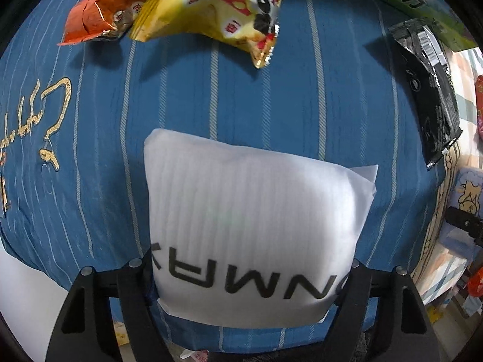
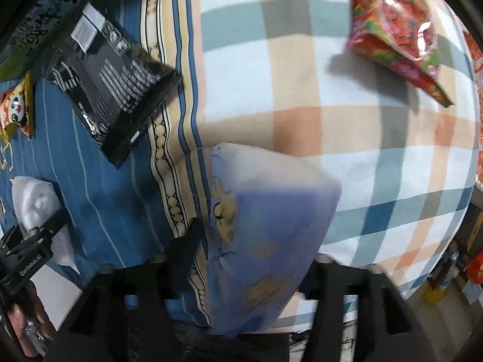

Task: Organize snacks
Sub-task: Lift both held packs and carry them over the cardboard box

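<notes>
The left gripper clamps a soft, light white pouch and the right gripper a blue pouch; grip flat edges.

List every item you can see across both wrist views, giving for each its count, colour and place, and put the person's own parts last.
White packet: 1, white with black letters, between the left gripper's fingers.
Blue packet: 1, pale blue with yellow drawing, between the right gripper's fingers, blurred.
Yellow snack bag: 1, yellow and red, far side of blue striped cloth.
Orange snack bag: 1, beside the yellow one.
Black packet: 1, at the blue cloth's edge.
Red floral bag: 1, on checked cloth.
Left gripper: 1, black.
Right gripper: 1, black.
Hand: 1, holding the left gripper.
</notes>
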Motion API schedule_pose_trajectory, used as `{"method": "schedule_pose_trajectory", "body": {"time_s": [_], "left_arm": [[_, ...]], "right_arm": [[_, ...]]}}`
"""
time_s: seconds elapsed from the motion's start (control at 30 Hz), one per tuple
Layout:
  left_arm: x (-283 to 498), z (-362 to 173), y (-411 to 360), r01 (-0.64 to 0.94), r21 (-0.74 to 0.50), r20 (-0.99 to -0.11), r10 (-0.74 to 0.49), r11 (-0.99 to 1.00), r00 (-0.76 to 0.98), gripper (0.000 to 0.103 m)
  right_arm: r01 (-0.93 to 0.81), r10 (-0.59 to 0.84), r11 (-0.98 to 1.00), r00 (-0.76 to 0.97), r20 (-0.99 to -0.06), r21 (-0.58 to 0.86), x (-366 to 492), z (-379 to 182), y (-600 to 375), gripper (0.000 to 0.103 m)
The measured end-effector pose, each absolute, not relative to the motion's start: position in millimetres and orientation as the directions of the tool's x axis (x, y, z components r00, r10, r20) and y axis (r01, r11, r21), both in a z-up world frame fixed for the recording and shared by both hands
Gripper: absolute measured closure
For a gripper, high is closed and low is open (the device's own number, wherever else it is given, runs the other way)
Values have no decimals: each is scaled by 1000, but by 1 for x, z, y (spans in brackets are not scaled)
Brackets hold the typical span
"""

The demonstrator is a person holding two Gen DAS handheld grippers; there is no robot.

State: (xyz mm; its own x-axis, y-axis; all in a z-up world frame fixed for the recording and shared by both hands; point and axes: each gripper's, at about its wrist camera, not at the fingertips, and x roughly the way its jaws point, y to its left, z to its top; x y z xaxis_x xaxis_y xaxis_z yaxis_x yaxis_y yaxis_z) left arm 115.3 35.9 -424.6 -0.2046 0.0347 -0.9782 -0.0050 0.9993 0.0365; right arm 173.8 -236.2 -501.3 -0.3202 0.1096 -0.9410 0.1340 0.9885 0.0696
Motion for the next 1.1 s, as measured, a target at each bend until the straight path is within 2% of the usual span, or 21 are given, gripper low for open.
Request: {"method": "schedule_pose_trajectory", "body": {"time_s": [0.03, 0.07, 0.23, 0.37, 0.4, 0.47, 0.57, 0.6, 0.63, 0.67, 0.77, 0.83, 1.1], "left_arm": [[115, -421, 32, -3, 33, -979, 32, 999, -203, 26], [113, -419, 31, 0, 31, -979, 31, 1000, -202, 26], [114, -412, 3, 8, 30, -979, 31, 1000, -199, 26], [119, -401, -30, 23, 33, -980, 37, 999, -195, 26], [125, -405, -23, 27, 35, -980, 40, 999, -194, 26], [129, -398, -36, 37, 39, -980, 45, 999, -193, 26], [133, -398, -37, 46, 47, -980, 55, 998, -191, 26], [133, -397, -39, 48, 48, -980, 56, 998, -189, 26], [133, -395, -39, 49, 47, -981, 55, 998, -188, 26], [133, -394, -41, 49, 47, -981, 55, 998, -186, 26], [133, -384, -46, 51, 42, -984, 50, 998, -172, 26], [132, -375, -52, 57, 39, -986, 48, 998, -159, 26], [137, -325, -80, 105, -1, -996, 9, 995, -92, 26]], "right_arm": [[139, 107, 988, -306, -946, 67, 174, -496, -236, 28], [144, 102, 988, -298, -949, 61, 174, -493, -236, 26], [195, 109, 980, -307, -946, 50, 169, -492, -234, 26], [168, 73, 986, -313, -947, 21, 165, -499, -216, 26], [175, 83, 984, -311, -947, 28, 164, -502, -211, 24], [193, 101, 980, -310, -945, 41, 164, -507, -203, 15], [227, 94, 974, -294, -951, 26, 163, -514, -193, 16], [250, 97, 968, -285, -954, 24, 163, -514, -193, 16], [276, 104, 961, -270, -957, 27, 162, -514, -193, 20], [294, 102, 956, -261, -960, 22, 162, -512, -193, 29], [307, 100, 951, -251, -963, 19, 160, -508, -187, 42], [302, 88, 953, -244, -966, 11, 156, -502, -180, 47], [310, 119, 949, -204, -972, 51, 138, -474, -141, 52]]}}
